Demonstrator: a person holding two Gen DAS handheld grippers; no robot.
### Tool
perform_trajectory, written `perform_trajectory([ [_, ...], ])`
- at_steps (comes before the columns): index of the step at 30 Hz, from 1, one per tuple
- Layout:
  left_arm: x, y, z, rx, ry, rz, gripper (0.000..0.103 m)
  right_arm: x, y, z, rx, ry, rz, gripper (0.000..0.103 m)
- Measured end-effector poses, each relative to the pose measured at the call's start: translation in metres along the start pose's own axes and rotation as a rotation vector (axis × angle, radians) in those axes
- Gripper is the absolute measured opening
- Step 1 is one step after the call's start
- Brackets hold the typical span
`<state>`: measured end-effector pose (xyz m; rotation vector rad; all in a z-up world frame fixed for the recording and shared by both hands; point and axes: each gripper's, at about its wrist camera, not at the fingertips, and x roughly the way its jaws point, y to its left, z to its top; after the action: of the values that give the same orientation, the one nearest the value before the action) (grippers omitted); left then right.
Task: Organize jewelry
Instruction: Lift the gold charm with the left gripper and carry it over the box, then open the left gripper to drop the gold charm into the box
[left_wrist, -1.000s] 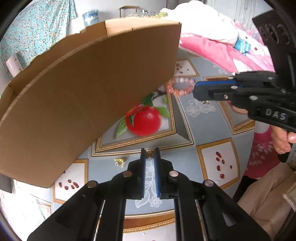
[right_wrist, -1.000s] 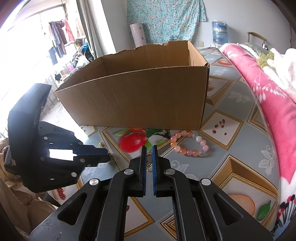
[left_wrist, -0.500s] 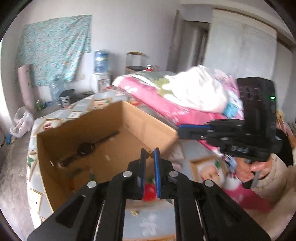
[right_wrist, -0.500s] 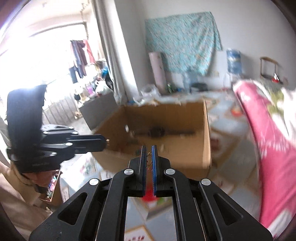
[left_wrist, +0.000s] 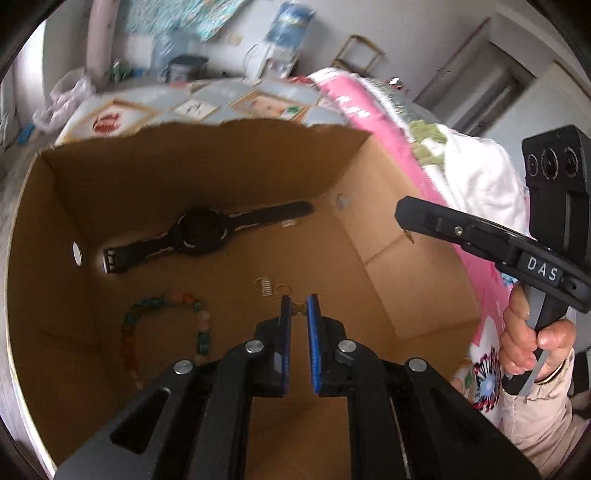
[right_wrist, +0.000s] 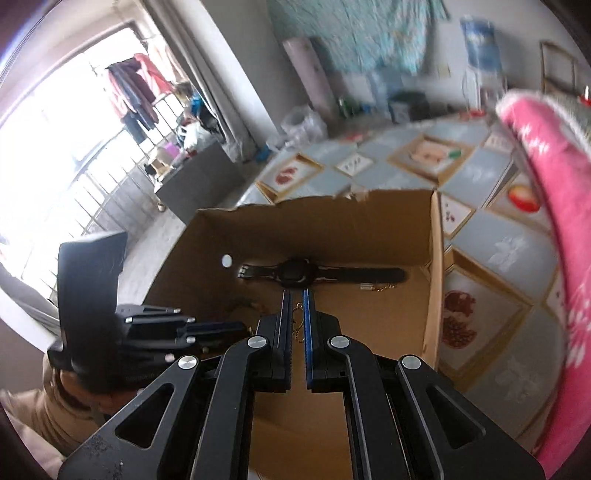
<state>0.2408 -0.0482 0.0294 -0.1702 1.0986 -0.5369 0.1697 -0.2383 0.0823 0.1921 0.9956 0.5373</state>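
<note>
We start with the small gold piece of jewelry (left_wrist: 297, 309): it sits pinched between the blue pads at the tip of the left gripper (left_wrist: 297, 308), whose jaws are drawn nearly together on it. A second gold chain (right_wrist: 297, 325) hangs in the same way between the pads of the right gripper (right_wrist: 296, 306), jaws likewise pressed close (the links dangle down the narrow slot).

Both pieces hang over the open cardboard box (left_wrist: 369, 236), so the box floor lies straight below and ahead of each tip. On that floor a black wristwatch (left_wrist: 199, 233) stretches with its long axis across the box near the far wall, a string of coloured beads (left_wrist: 166, 325) curves on the left side, and a small gold earring (left_wrist: 265, 286) lies just beyond the left tips.

From the left wrist view the right gripper (left_wrist: 406, 218) sits over the right wall, so we judge the left one to be deeper over the box. The coming release, we think, needs only a bare patch of floor between beads and watch.
</note>
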Motion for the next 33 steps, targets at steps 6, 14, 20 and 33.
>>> perform_trajectory([
  [6, 0.008, 0.008, 0.006, -0.060, 0.028, 0.010, 0.011, 0.009, -0.015, 0.003, 0.074, 0.011, 0.001, 0.010],
  [14, 0.003, 0.007, 0.006, -0.060, 0.008, 0.021, 0.029, -0.014, -0.020, 0.001, 0.106, -0.055, 0.005, 0.013],
  [20, -0.012, 0.002, 0.004, -0.039, -0.048, 0.025, 0.035, -0.040, -0.022, -0.005, 0.120, -0.111, -0.002, 0.027],
  [33, -0.134, -0.031, -0.077, 0.229, -0.347, 0.048, 0.078, -0.137, 0.019, -0.090, -0.026, -0.321, 0.078, 0.059],
])
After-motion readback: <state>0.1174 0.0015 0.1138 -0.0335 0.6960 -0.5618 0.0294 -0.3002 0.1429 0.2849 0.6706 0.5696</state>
